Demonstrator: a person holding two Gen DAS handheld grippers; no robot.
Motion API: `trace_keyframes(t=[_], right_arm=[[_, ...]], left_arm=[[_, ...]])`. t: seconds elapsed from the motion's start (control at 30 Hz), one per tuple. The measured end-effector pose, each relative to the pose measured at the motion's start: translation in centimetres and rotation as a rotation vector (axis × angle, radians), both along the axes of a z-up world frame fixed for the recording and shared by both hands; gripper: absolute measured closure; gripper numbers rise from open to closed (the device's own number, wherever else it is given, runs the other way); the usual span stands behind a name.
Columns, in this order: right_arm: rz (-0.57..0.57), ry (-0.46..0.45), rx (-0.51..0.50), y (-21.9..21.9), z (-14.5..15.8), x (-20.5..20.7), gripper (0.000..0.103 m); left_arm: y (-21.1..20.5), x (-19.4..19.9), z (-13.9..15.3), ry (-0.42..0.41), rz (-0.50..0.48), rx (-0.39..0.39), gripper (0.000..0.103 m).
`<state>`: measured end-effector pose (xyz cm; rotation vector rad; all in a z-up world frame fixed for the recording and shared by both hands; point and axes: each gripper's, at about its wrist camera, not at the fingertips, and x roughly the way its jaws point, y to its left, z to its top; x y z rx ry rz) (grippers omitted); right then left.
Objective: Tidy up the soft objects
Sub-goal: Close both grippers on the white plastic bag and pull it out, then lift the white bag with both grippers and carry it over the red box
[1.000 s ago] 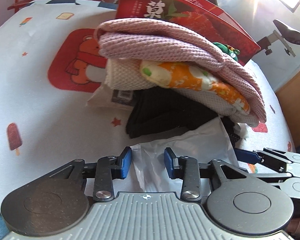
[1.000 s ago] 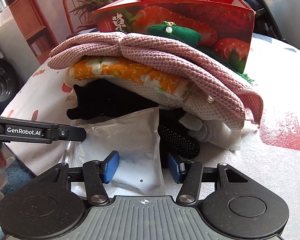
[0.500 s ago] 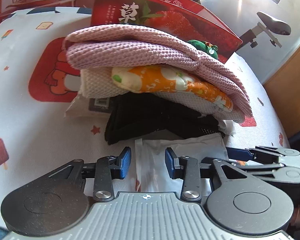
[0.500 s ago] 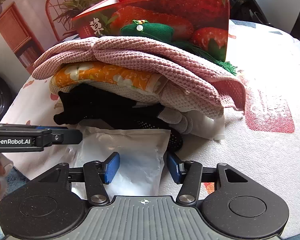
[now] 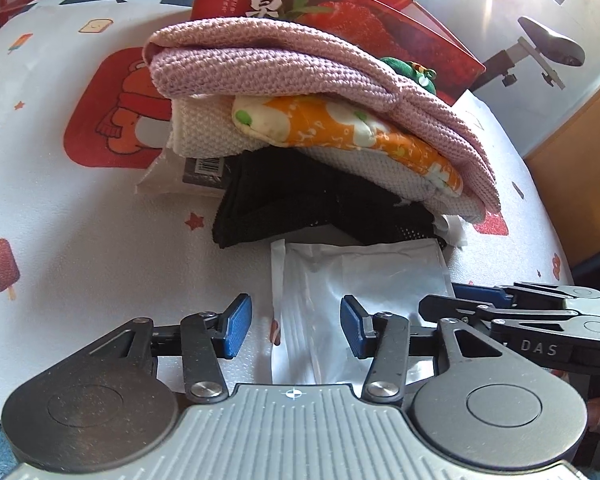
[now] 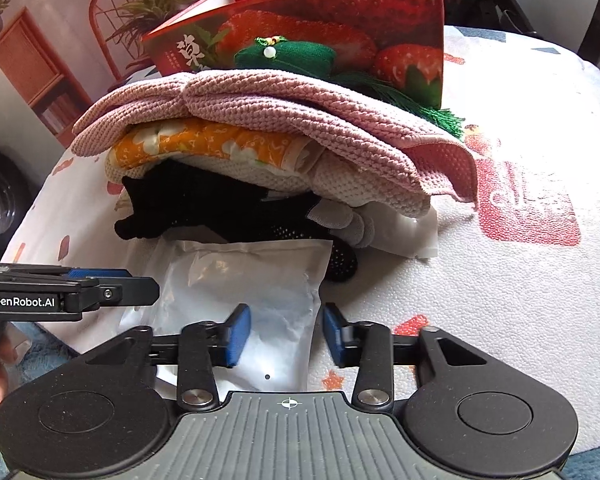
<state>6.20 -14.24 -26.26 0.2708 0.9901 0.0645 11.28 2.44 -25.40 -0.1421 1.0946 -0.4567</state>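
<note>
A pile of soft things lies mid-table: a pink knit cloth [image 5: 284, 60] [image 6: 300, 108] on top, an orange flowered pouch [image 5: 340, 132] [image 6: 208, 144], a cream knit cloth [image 5: 204, 128] [image 6: 340, 184], and black gloves [image 5: 300, 208] [image 6: 204, 204] at the bottom. A green tasselled pouch [image 6: 288, 56] rests behind the pile. A white plastic packet [image 5: 352, 280] [image 6: 252, 280] lies flat in front. My left gripper [image 5: 296, 326] and right gripper [image 6: 286, 336] are both open and empty, hovering over the packet's near end.
A red strawberry-printed box [image 6: 340, 12] [image 5: 340, 4] stands open behind the pile. The round table has a white cartoon-print cover [image 5: 60, 200] [image 6: 500, 280]. A packaged item with a barcode [image 5: 188, 172] pokes out at the pile's left. A chair and shelf stand beyond.
Both grippers have drawn back from the pile toward the table's near edge. The white packet now lies flatter and more in the open. Both grippers stayed open.
</note>
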Motion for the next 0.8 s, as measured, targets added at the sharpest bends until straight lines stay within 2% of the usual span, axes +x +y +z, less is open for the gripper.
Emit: trace_keyframes(t=[0.07,0.13,0.3,0.57,0.7,0.8], right_arm=[[0.019,0.009,0.008,0.3,-0.2,0.0,0.089],[0.036,0.02,0.024,0.5,-0.5,0.2,0.092],[0.037,0.008,0.034,0.5,-0.8,0.3,0.092],[0.02,-0.008,0.086,-0.1,-0.8,0.3,0.084],[0.033,-0.017,0.083,0.1,-0.8,0.3,0.083],[0.046,-0.033,0.058,0.5,-0.2,0.0,0.083]], left_arm=[[0.0,0.1,-0.3,0.014,0.001,-0.002,0.052],[0.0,0.1,-0.5,0.013,0.005,-0.007,0.052],[-0.2,0.1,-0.5,0.007,-0.001,-0.005,0.052],[-0.8,0.0,-0.6,-0.011,-0.038,-0.017,0.05],[-1.9,-0.3,-0.7,-0.014,-0.098,-0.051,0.05],[-1.8,-0.6,-0.1,-0.04,-0.094,-0.057,0.05]])
